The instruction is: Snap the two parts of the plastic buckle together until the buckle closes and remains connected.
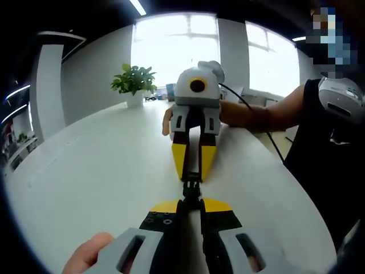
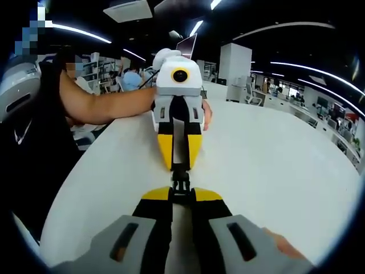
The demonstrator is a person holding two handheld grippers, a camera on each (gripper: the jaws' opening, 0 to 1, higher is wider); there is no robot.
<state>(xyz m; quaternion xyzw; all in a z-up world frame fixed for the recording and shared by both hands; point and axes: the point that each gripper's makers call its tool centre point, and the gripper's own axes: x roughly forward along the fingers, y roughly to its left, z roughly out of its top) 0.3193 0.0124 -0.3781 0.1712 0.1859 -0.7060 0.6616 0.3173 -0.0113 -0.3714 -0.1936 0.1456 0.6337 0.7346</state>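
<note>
Mating step: left gripper [image 1: 191, 201] and right gripper [image 2: 181, 194] fingers each clamp a buckle [image 1: 191, 187] half, meeting above tabletop [image 1: 102, 165]. Next: push straight until click.

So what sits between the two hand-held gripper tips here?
The black plastic buckle, spanning from the left hand-held gripper to the right hand-held gripper; the right gripper view shows the same.

Buckle [image 1: 191, 188] over table [image 1: 102, 171], between left claw [image 1: 191, 206] and right claw [image 1: 194, 171], tip-to-tip.
</note>
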